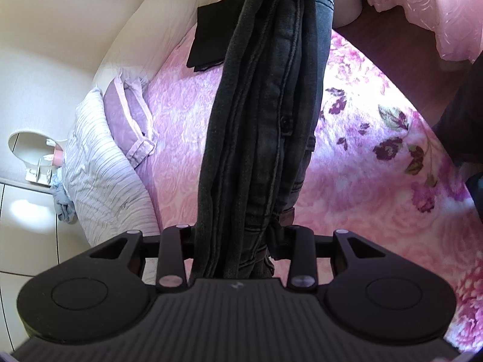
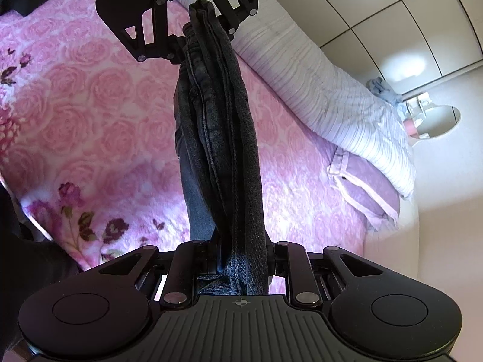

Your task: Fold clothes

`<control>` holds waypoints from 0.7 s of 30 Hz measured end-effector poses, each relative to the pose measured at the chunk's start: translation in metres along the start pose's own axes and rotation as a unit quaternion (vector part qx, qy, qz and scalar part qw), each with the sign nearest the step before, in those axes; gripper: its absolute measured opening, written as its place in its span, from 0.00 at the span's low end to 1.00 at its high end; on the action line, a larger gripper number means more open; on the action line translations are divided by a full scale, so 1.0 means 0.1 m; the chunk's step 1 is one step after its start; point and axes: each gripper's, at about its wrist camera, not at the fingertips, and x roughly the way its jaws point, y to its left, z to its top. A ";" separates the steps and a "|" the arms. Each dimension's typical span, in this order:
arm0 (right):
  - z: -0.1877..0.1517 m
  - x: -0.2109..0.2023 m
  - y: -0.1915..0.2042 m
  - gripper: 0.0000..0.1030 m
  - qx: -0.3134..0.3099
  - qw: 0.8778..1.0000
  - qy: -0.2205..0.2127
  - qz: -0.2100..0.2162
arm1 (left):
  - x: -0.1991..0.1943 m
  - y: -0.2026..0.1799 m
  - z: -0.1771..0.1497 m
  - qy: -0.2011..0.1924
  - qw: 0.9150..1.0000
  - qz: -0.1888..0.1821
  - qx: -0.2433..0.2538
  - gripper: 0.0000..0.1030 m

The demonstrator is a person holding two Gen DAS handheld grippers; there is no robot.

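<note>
1. Dark jeans (image 1: 265, 126) bunched lengthwise, stretched in the air above the pink bed (image 1: 377, 211).
2. Left tongs (image 1: 238, 241) clamped on one end, right tongs (image 2: 241, 259) clamped on the other.
3. Mid-fold carry, probably; next, lowering flat onto open bedspread.
4. Pillows (image 2: 347, 105) far right, folded black cloth (image 1: 208, 39) near the wall; bed edge close on the floral side.

Jeans (image 1: 259, 114) run out past the top edge in the left view; far end unseen. Pads of both grippers buried in denim. Black cloth (image 1: 208, 39) half hidden behind jeans. Items on round shelf (image 2: 434, 120) too small to tell.
</note>
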 end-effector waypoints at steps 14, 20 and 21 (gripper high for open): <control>-0.70 0.08 -0.25 0.19 0.061 0.997 0.044 -0.009 | 0.47 0.05 0.87 -0.042 0.998 -0.014 0.053 0.32; -1.46 0.16 -0.61 0.19 0.076 0.995 0.054 -0.016 | 0.83 0.15 1.68 -0.052 0.997 -0.017 0.063 0.32; -1.61 0.20 -0.69 0.19 0.073 0.996 0.053 -0.018 | 0.91 0.17 1.82 -0.049 0.997 -0.016 0.062 0.32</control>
